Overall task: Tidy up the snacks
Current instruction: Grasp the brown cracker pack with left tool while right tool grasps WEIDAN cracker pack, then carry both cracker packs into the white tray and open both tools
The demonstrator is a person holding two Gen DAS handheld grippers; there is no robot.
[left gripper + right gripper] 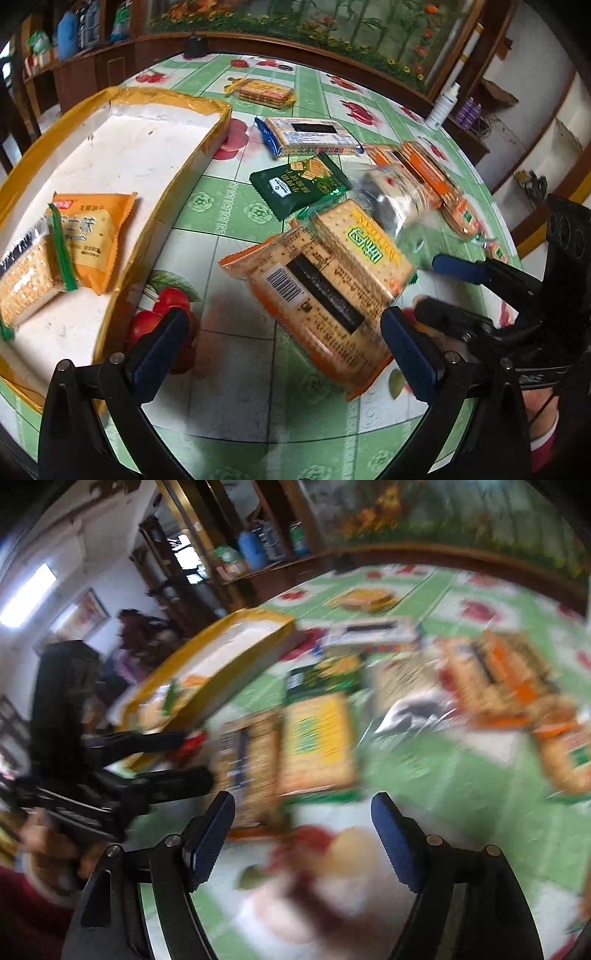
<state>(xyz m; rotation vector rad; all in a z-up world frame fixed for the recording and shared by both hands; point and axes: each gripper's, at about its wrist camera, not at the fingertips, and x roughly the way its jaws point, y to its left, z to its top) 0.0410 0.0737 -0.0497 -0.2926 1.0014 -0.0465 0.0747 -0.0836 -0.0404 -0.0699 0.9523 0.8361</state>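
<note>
On tablecloth (229,376): orange cracker pkt (317,306), diagonal.

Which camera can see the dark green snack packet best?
The left wrist view. There the dark green snack packet is sharp, lying flat on the tablecloth beside the yellow-rimmed box, its picture of crackers clear. The right wrist view shows only a blurred green patch; nothing on it can be made out.
</note>
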